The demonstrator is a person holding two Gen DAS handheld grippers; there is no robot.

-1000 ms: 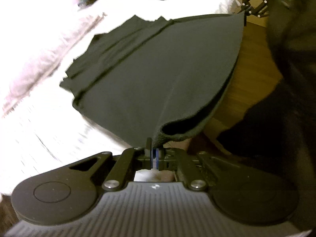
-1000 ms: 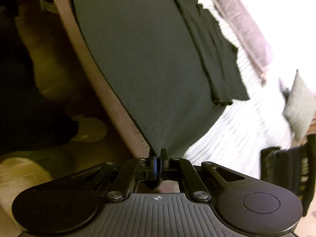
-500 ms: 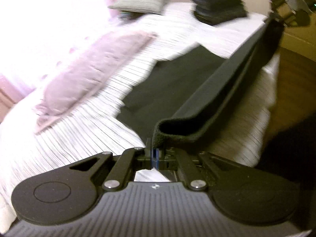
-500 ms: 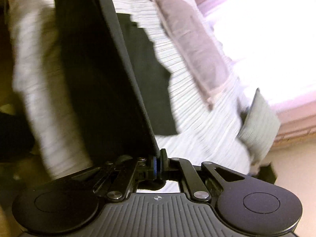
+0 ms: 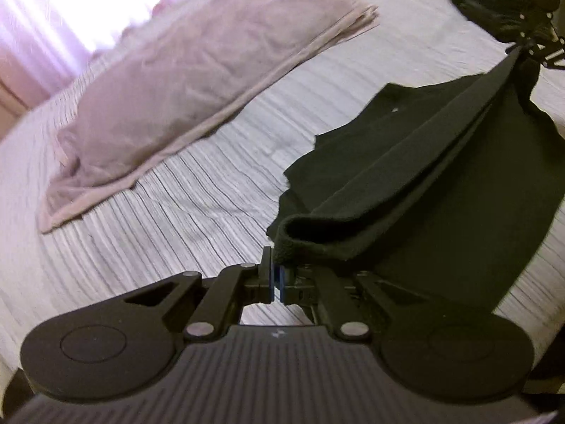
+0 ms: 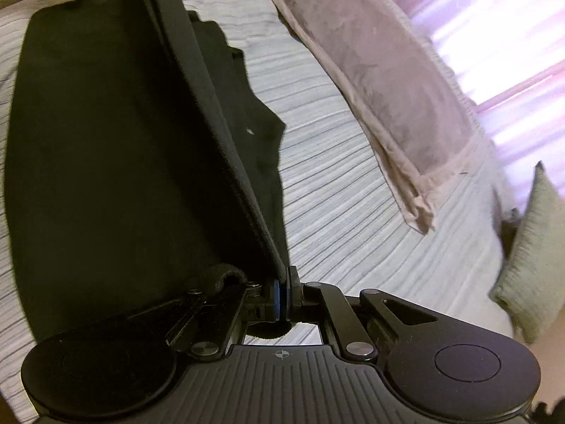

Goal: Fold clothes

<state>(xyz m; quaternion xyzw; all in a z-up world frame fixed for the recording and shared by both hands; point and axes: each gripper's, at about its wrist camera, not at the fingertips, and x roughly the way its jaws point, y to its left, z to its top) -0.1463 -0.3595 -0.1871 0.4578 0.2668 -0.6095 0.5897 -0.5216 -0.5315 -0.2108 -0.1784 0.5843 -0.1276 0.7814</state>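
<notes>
Left wrist view: left gripper point(image 5: 277, 277), lower centre, is clenched on a corner of the black garment point(image 5: 441, 183); the taut hem runs to the upper right, where the right gripper point(image 5: 529, 40) pinches its far end. The rest lies on the bed point(image 5: 212, 190), right of frame.

Right wrist view: right gripper point(image 6: 282, 288) grips the garment point(image 6: 116, 162); the hem runs up-left, the pillow point(image 6: 385, 81) lying beyond at upper right.
</notes>
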